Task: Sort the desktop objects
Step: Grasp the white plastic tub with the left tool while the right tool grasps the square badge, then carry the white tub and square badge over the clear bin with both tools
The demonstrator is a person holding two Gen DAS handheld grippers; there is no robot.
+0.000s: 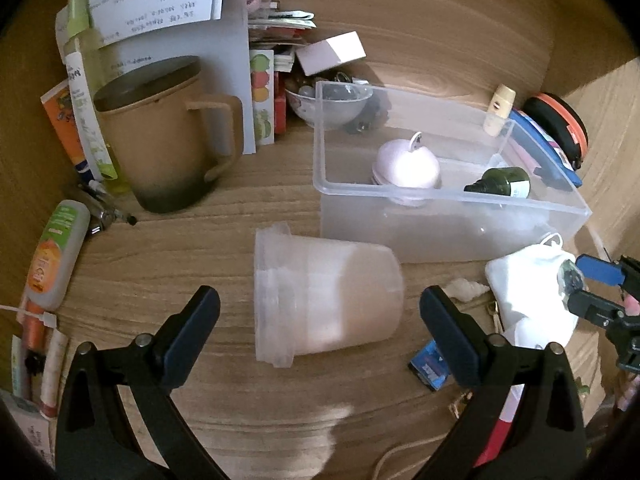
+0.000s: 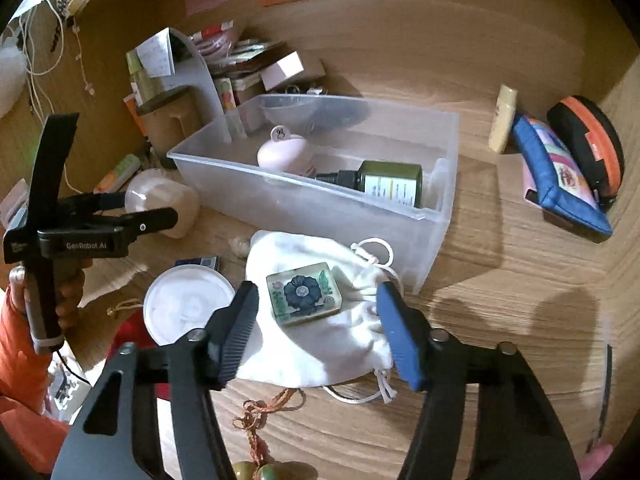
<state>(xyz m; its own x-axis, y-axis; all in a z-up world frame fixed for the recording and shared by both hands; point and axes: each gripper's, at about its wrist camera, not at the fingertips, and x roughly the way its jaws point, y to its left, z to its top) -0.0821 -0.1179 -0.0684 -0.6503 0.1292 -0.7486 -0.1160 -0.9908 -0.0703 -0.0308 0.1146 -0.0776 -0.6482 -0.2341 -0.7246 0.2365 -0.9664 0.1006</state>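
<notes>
A wood-grain desk boxed in by wooden walls carries the clutter. In the left wrist view, the left gripper spreads its fingers wide around a frosted plastic jar lying on its side, touching neither wall; bare wood lies in front of it. Behind stands a clear bin holding a pink rounded case and a green bottle. A tan mug crowds the left edge.

In the right wrist view, the right gripper hangs wide open over a glossy flower-printed block resting on a soft white drawstring pouch, just beside the bin's corner. Open desk lies to the right.

Both views close above bin
</notes>
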